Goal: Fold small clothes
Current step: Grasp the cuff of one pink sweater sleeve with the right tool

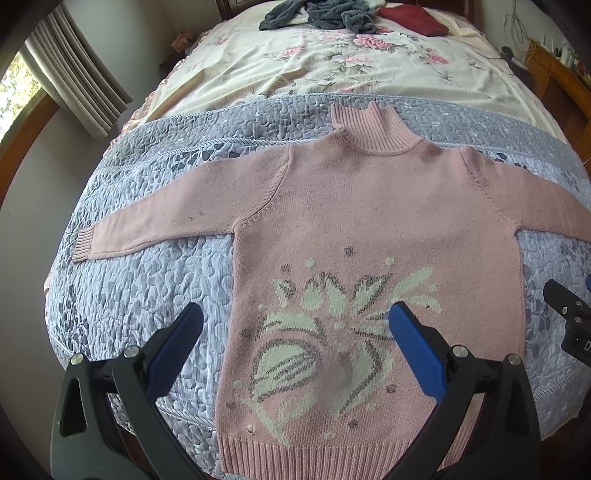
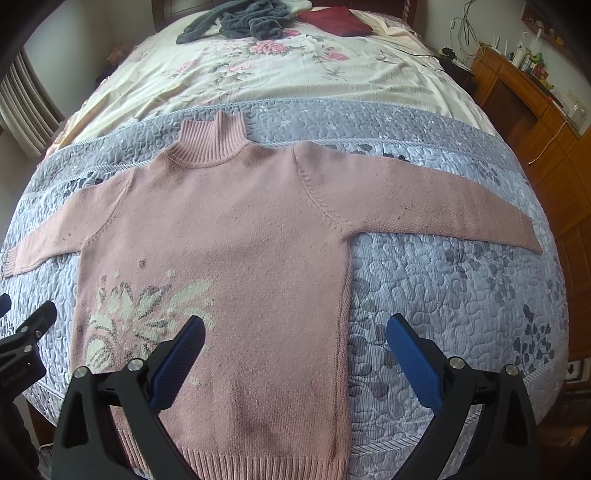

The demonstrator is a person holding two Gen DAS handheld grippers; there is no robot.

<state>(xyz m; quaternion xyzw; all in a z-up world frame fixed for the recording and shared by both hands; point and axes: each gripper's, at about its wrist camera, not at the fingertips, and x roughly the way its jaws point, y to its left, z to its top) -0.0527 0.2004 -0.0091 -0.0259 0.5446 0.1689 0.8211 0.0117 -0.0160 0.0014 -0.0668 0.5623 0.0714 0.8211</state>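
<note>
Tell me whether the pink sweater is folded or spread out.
Spread out. The pink sweater lies flat, front up, on the grey quilt, both sleeves stretched sideways, collar and hem unfolded.

A bed is being seen from its foot end. Its near part is being covered by a grey-blue quilt, its far part by a cream floral sheet. A pink sweater is being displayed flat on the quilt, sleeves spread to both sides, collar towards the sheet. At the far end, a grey garment, perhaps a towel, is lying crumpled on the sheet, just beside a folded red cloth.
</note>
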